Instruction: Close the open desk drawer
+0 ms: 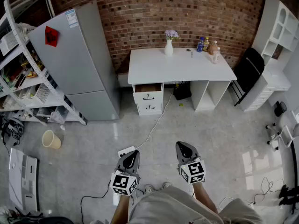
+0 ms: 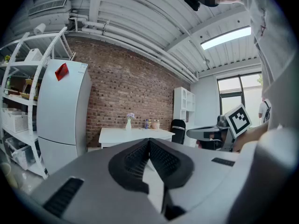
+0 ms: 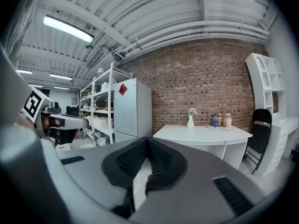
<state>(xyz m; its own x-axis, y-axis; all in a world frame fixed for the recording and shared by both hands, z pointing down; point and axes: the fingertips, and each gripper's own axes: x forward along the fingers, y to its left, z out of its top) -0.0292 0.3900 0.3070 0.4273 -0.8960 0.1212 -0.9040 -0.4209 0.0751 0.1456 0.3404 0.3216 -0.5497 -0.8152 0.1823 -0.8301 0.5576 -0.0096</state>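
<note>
A white desk (image 1: 180, 65) stands against the brick wall across the room. Its top drawer (image 1: 148, 88) is pulled out, brown inside showing, above a second, shut drawer (image 1: 149, 107). Both grippers are far from it, held low in front of me over the floor. My left gripper (image 1: 131, 157) is shut and empty, its jaws meeting in the left gripper view (image 2: 149, 141). My right gripper (image 1: 184, 149) is also shut with nothing held, jaws together in the right gripper view (image 3: 147, 141). The desk (image 3: 203, 134) shows ahead in that view.
A grey fridge (image 1: 79, 59) stands left of the desk, metal shelving (image 1: 28, 73) further left. A white cable and power strip (image 1: 126, 150) lie on the floor between me and the desk. A beige bin (image 1: 51, 139), black folding chair (image 1: 246, 71) and white shelf unit (image 1: 275, 41) are around.
</note>
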